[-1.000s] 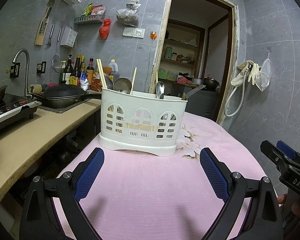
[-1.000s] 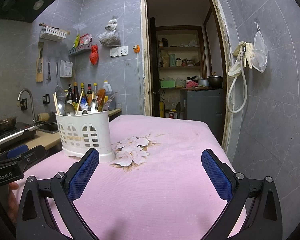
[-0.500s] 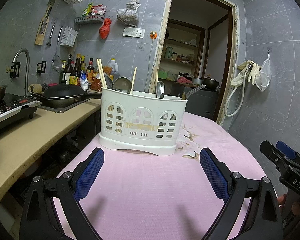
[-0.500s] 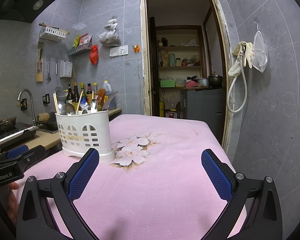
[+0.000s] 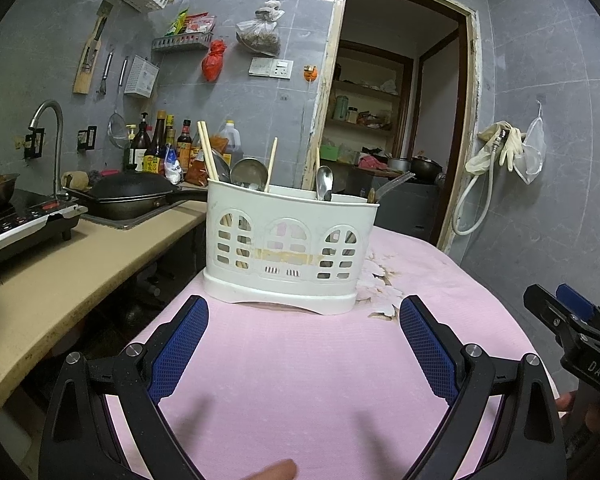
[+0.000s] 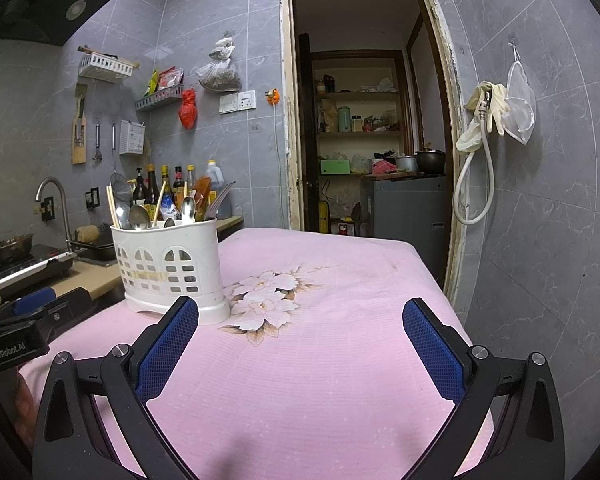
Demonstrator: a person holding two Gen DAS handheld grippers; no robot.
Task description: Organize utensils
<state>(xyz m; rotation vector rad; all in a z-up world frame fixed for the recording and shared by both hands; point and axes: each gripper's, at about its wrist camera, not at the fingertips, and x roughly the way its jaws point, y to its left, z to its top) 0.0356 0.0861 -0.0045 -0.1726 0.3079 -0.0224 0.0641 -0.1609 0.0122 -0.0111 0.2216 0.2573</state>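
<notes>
A white plastic utensil caddy [image 5: 288, 248] stands on the pink tablecloth [image 5: 300, 380], holding chopsticks [image 5: 207, 151], spoons [image 5: 324, 182] and a fork [image 5: 394, 185] upright. My left gripper [image 5: 303, 340] is open, a short way in front of the caddy, with nothing between its blue pads. In the right wrist view the caddy [image 6: 172, 268] is at the left, and my right gripper [image 6: 300, 344] hovers open and empty over the flower print [image 6: 268, 300]. The other gripper shows at each view's edge.
A beige counter [image 5: 60, 280] runs along the left with an induction cooker [image 5: 24, 224], a black wok [image 5: 128, 196], a tap and bottles. An open doorway [image 6: 364, 140] lies behind the table. A hose and gloves [image 6: 484, 120] hang on the right wall.
</notes>
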